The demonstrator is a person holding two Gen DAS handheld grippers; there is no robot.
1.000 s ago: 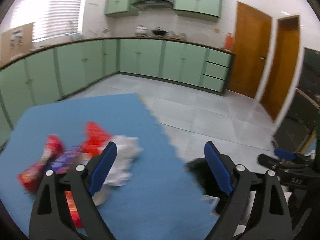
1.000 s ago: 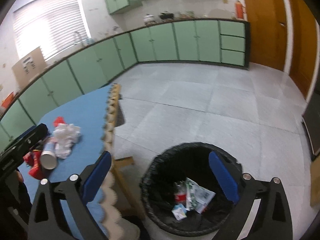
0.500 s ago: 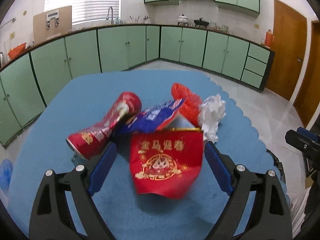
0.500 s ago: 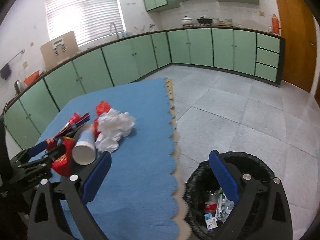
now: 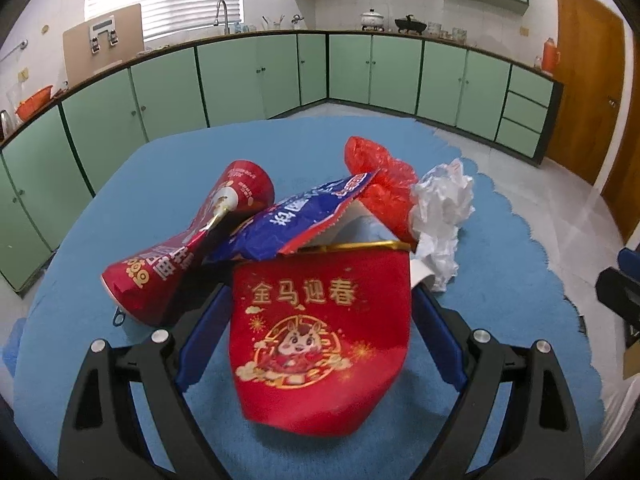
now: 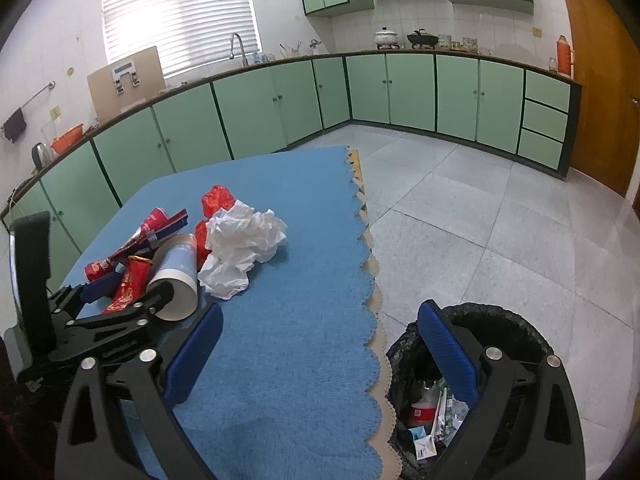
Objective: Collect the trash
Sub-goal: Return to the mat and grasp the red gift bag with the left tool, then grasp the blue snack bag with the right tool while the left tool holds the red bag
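On the left of the blue table mat (image 6: 288,320) lies the pile not yet collected: a red snack bag (image 5: 188,248), a blue wrapper (image 5: 296,216) across it, a red festive pouch (image 5: 320,344) with gold print, a paper cup (image 6: 176,276) on its side, a red plastic bag (image 5: 380,184) and a wad of crumpled white paper (image 6: 240,248). The left gripper (image 5: 316,332) has its jaws spread wide on either side of the festive pouch — whether the pads touch it I cannot tell, since the pouch hides them. The right gripper (image 6: 316,356) is also spread and carries nothing, poised over the table's scalloped edge. Further right, on the floor just beside the table, stands the black-lined bin (image 6: 500,320), already holding a bottle and some scraps — so part of the job looks done, with the whole table pile left to go
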